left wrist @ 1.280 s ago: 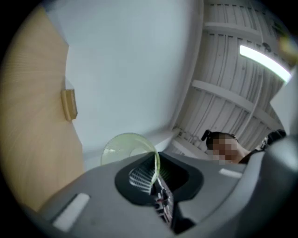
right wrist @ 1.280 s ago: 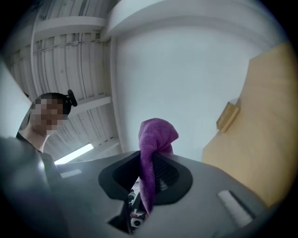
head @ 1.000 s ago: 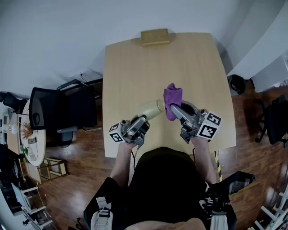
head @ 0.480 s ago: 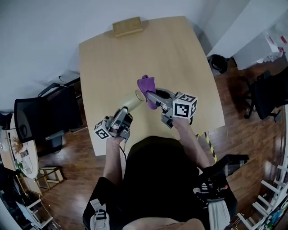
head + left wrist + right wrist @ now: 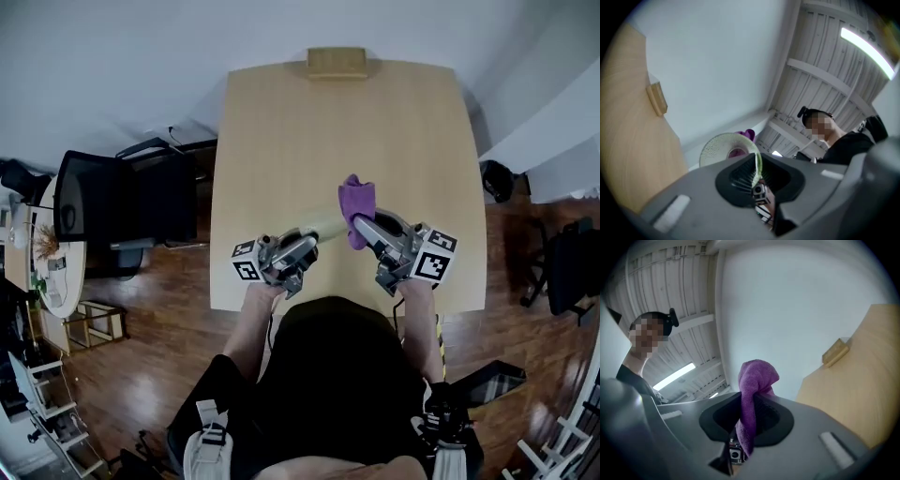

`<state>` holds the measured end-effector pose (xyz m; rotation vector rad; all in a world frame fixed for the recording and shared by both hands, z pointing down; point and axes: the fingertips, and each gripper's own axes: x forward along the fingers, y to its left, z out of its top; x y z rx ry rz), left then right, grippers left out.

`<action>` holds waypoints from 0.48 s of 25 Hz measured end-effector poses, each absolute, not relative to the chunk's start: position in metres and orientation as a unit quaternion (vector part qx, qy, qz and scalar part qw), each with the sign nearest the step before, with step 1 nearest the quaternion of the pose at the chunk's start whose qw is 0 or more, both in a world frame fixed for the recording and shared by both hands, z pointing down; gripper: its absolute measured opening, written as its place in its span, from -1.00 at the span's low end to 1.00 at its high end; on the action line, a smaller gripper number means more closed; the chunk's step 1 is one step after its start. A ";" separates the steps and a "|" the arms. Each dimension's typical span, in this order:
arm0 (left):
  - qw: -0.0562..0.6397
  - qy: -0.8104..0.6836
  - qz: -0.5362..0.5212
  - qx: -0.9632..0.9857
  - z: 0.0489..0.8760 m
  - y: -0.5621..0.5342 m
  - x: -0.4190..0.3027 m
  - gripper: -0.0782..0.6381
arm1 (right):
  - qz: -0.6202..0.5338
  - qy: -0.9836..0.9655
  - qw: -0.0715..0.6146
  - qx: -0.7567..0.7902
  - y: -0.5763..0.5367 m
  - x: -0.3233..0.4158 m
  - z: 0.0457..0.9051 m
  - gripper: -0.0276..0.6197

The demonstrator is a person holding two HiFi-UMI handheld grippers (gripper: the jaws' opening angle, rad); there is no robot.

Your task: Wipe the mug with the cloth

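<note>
Head view: the left hand-held gripper (image 5: 312, 242) holds the pale green mug (image 5: 323, 225) off the table (image 5: 328, 131), near the table's front edge. The mug lies on its side, pointing toward the purple cloth (image 5: 356, 197). The right hand-held gripper (image 5: 362, 225) carries that cloth bunched upward, and cloth and mug meet between the two grippers. Neither grip can be read from this height. A wooden block (image 5: 337, 62) sits at the table's far edge.

Left gripper view: the left hand-held gripper (image 5: 757, 176) has its jaws closed on the thin rim of the mug (image 5: 726, 147), which rises just beyond them. A bit of the cloth (image 5: 749, 135) peeks over the mug's far side. A purple patch also shows within the mug's round, but whether it lies inside is unclear.

Right gripper view: the right hand-held gripper (image 5: 747, 420) is clamped on the cloth (image 5: 757, 380), which stands up in a rounded fold above the jaws and hangs down between them. The mug is hidden here.
</note>
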<state>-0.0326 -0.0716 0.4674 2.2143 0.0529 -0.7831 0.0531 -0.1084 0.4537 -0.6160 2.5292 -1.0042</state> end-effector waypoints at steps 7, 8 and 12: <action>0.398 0.031 -0.307 0.864 0.481 -0.060 -0.036 -0.65 | -0.393 0.866 0.115 -0.286 -0.117 0.071 0.512 -0.73; 0.400 0.033 -0.315 0.860 0.480 -0.060 -0.039 -0.67 | -0.392 0.863 0.109 -0.300 -0.117 0.076 0.516 -0.73; 0.387 0.011 -0.328 0.862 0.476 -0.069 -0.061 -0.67 | -0.392 0.865 0.138 -0.281 -0.126 0.065 0.504 -0.73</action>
